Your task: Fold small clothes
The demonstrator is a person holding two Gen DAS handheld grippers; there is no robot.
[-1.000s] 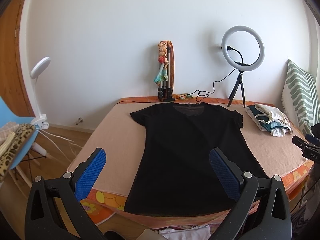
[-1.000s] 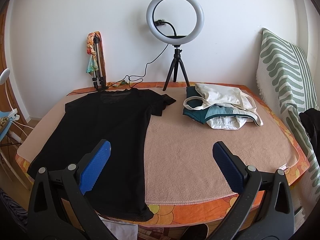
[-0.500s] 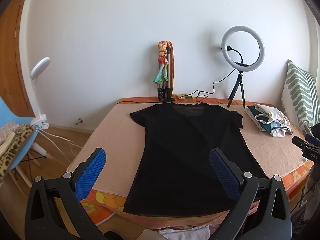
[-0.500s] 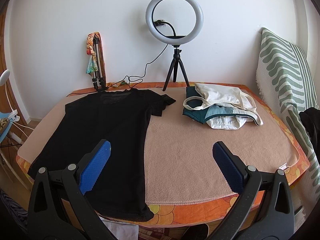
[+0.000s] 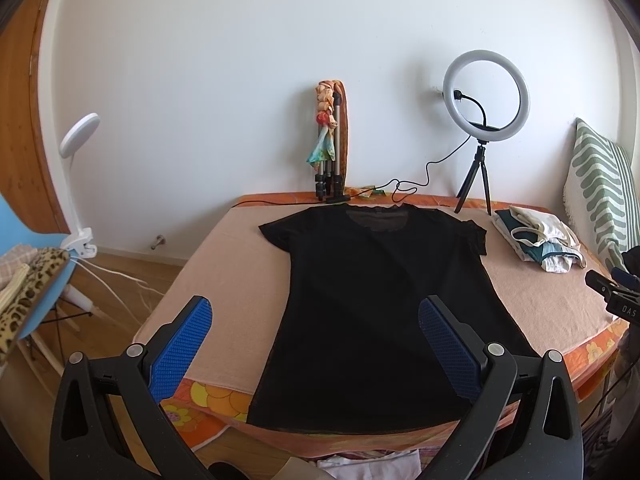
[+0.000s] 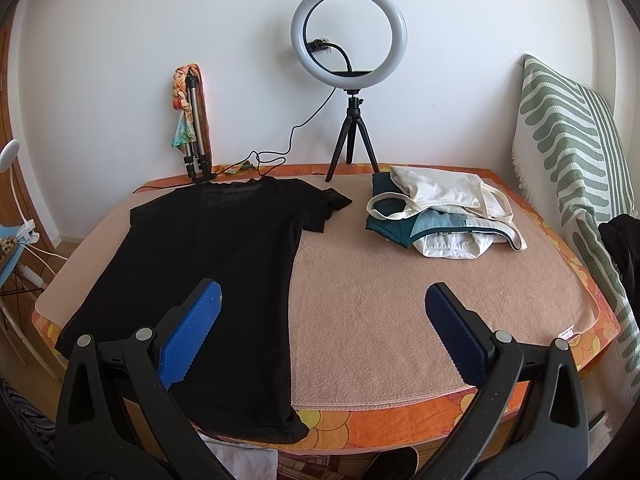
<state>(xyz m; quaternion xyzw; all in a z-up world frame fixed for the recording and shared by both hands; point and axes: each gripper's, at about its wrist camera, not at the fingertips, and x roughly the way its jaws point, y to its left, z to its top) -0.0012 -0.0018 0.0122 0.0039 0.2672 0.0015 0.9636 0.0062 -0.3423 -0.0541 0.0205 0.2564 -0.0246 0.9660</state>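
The black T-shirt (image 5: 384,292) is lying flat and unfolded at the desk's (image 6: 400,304) left; nothing is being gripped by the wide-open left gripper (image 5: 316,344) or right gripper (image 6: 320,332); folded clothes (image 6: 436,212) are stacked rightward.

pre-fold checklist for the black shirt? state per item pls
1. Black shirt spread flat on the table: ok.
2. Both sleeves laid out: ok.
3. Hem fully on the table: not ok, it hangs over the near edge.
4. Left gripper open and empty: ok.
5. Right gripper open and empty: ok.
6. Clothes pile apart from the shirt: ok.
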